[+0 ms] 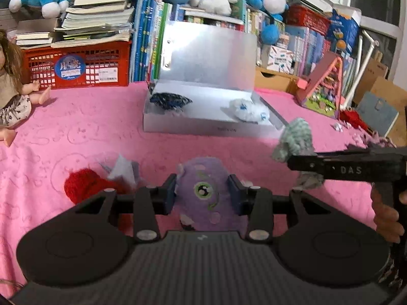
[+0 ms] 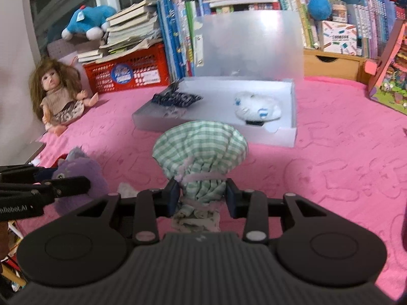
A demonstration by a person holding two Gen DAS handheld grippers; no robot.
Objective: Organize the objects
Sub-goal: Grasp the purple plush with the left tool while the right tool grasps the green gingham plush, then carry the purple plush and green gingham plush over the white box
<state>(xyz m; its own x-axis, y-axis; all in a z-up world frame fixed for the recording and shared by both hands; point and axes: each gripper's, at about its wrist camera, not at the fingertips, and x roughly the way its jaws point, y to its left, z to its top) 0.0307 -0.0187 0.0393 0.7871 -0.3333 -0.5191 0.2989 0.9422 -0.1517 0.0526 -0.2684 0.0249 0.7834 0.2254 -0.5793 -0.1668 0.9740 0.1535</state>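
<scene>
We are carrying a green checked cloth bundle (image 2: 201, 150) at the centre of the right wrist view, the right hand-held gripper (image 2: 201, 198) closing on its tied neck, while the left hand-held gripper (image 1: 202, 194) is pinching a purple plush (image 1: 201, 190) at lower centre of its view. Both seem to be collection steps. Beyond them, the open white box (image 2: 292, 134) is sitting on the pink bedspread (image 2: 343, 152), already holding a white plush (image 2: 257, 108) and a dark patterned item (image 2: 178, 99). Next we are likely needing to bring each toy forward over the box and release it inside.
</scene>
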